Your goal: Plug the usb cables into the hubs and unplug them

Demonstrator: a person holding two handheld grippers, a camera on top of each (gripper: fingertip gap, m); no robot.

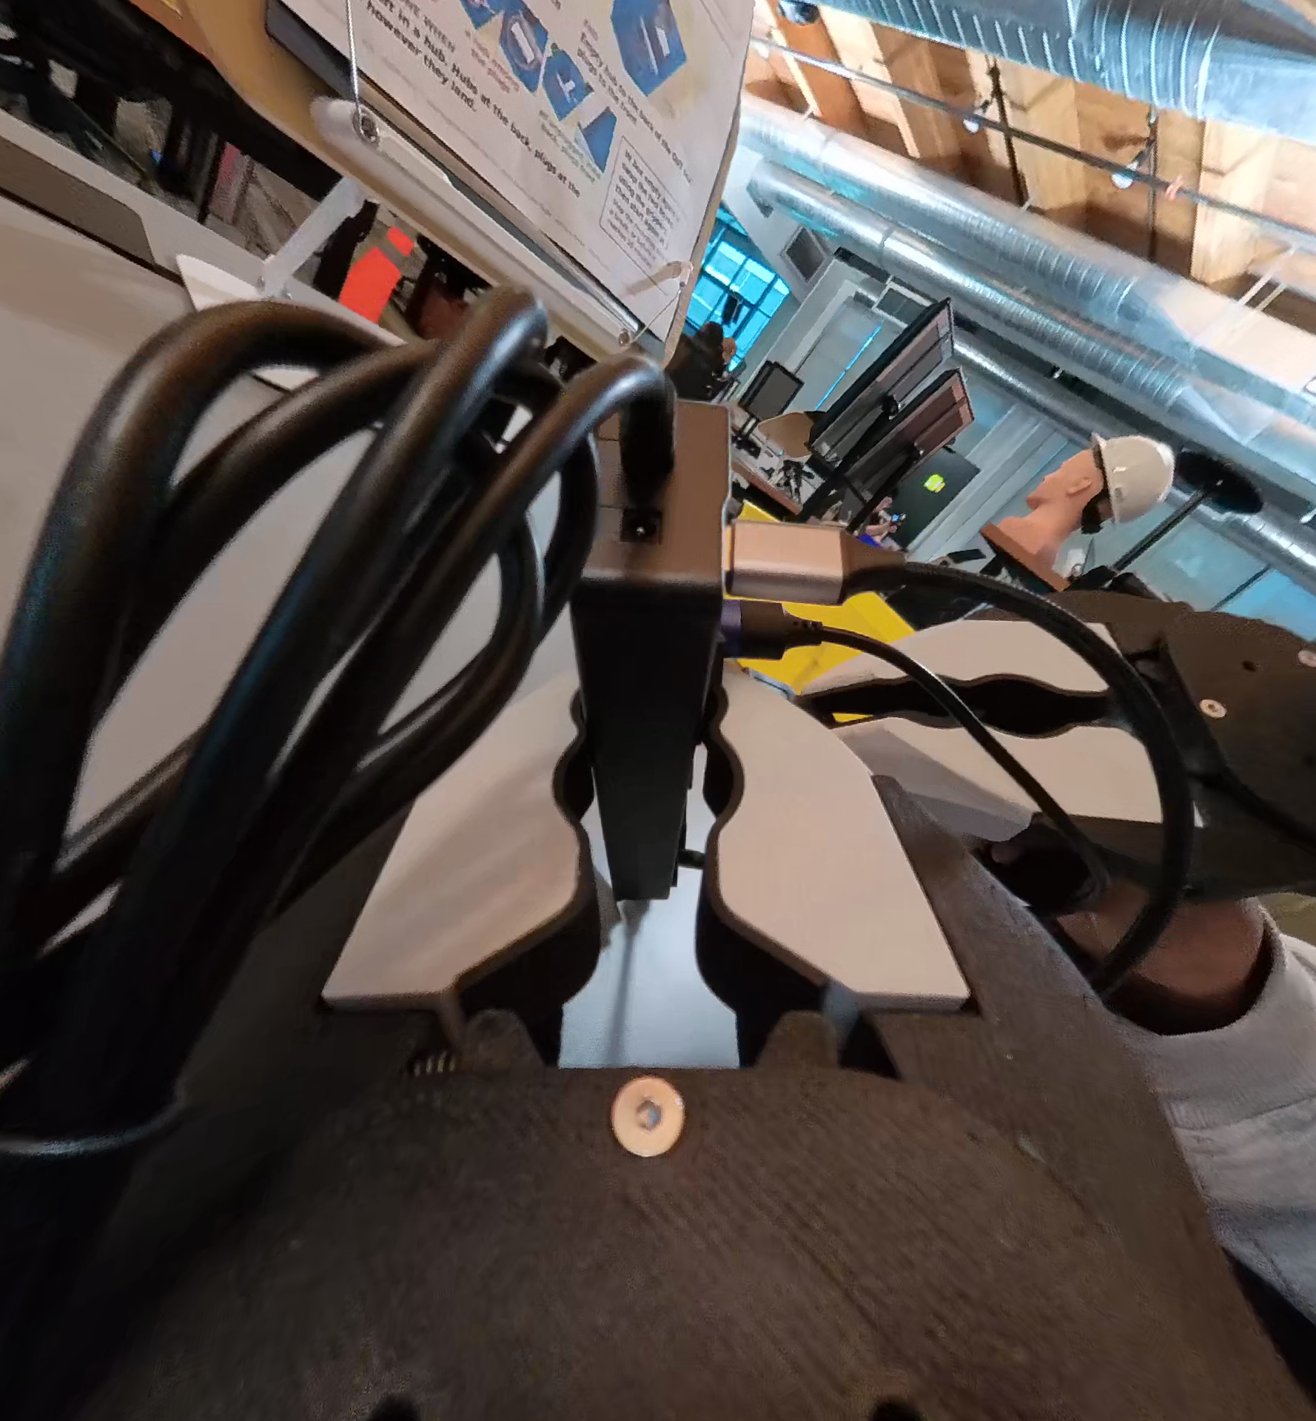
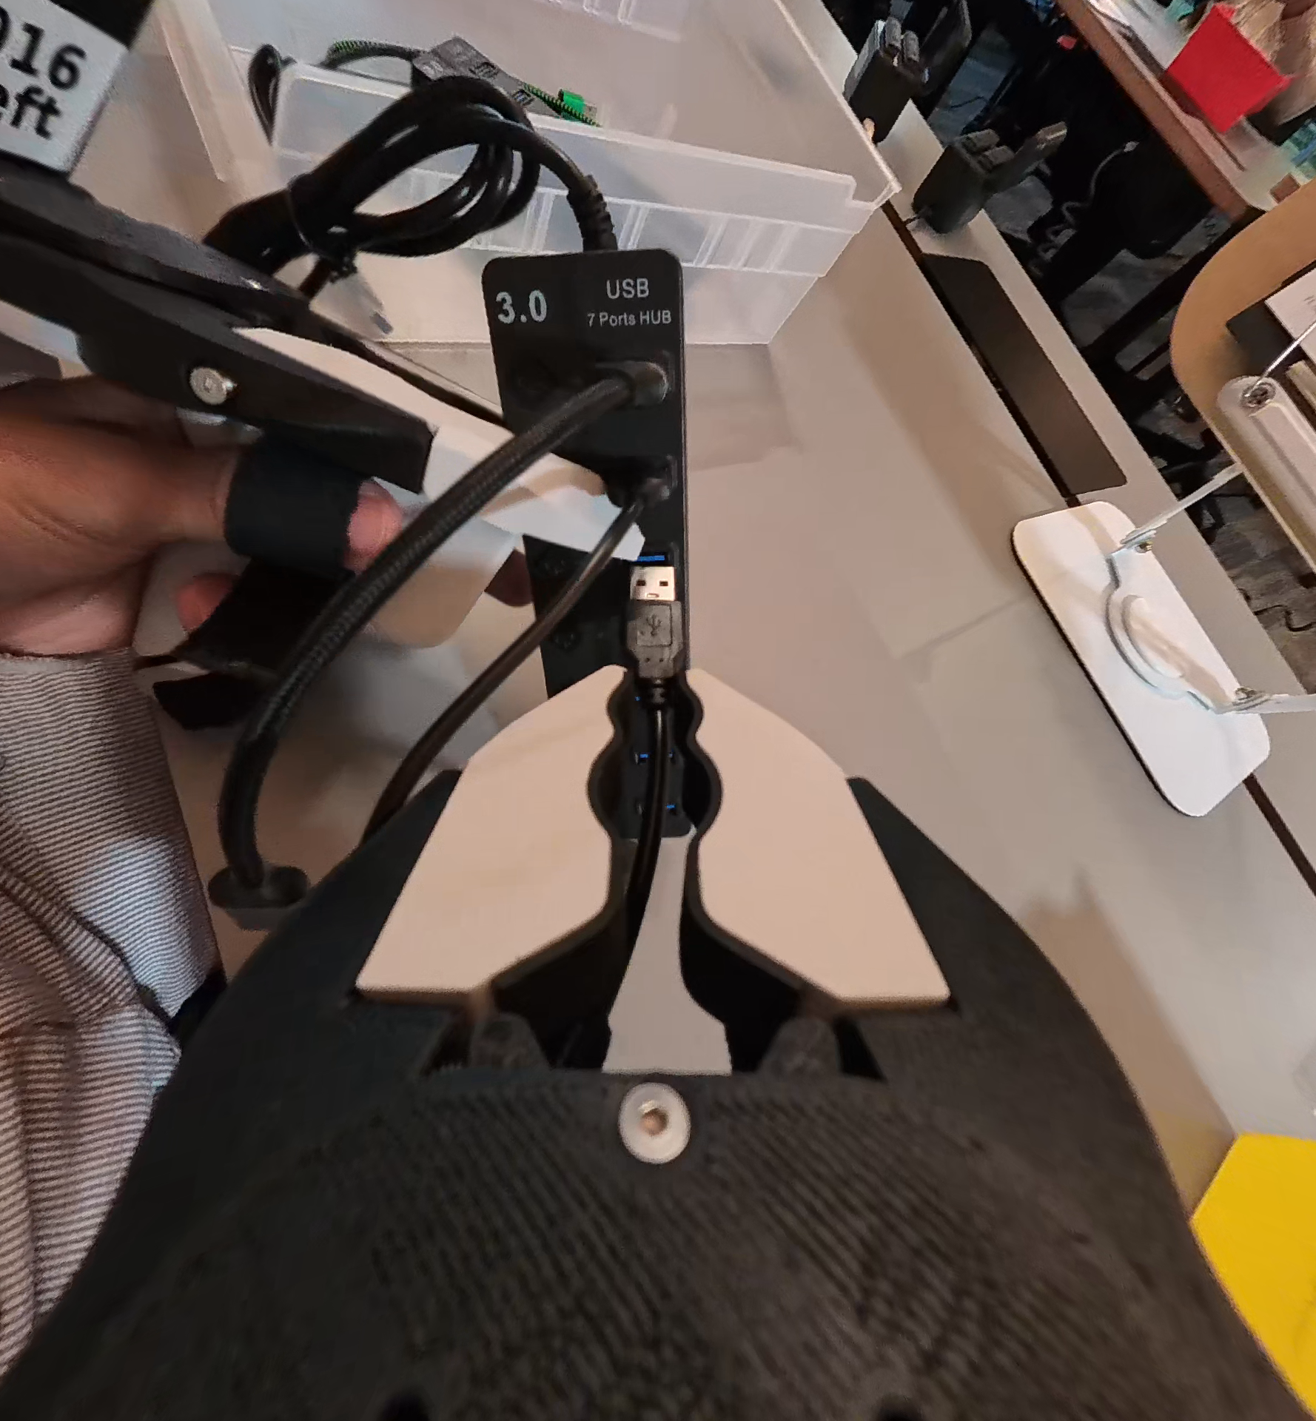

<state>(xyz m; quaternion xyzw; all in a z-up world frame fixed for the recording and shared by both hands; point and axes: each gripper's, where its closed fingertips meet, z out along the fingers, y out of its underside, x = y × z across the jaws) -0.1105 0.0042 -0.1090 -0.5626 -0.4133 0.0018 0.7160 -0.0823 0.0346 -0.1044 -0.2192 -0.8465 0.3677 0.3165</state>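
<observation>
My left gripper (image 1: 649, 703) is shut on a black USB hub (image 1: 651, 669) and holds it edge-on above the table. The hub's own black cable (image 1: 255, 615) loops to the left. A silver-shelled plug (image 1: 786, 569) and a darker plug (image 1: 755, 638) sit in the hub's ports. In the right wrist view the hub (image 2: 586, 307) stands lengthwise ahead, with the left gripper (image 2: 563, 507) clamping it from the left. My right gripper (image 2: 655, 680) is shut on a black USB plug (image 2: 653, 623). The plug's metal tip is bare, just short of a blue port (image 2: 655, 555).
A clear plastic bin (image 2: 716, 192) with cables stands behind the hub on the grey table (image 2: 870, 615). A white stand base (image 2: 1139, 653) is at the right, carrying an instruction sheet (image 1: 563, 115). A yellow object (image 2: 1293, 1269) lies at the near right. The grippers' ends are close to 5 cm from one another.
</observation>
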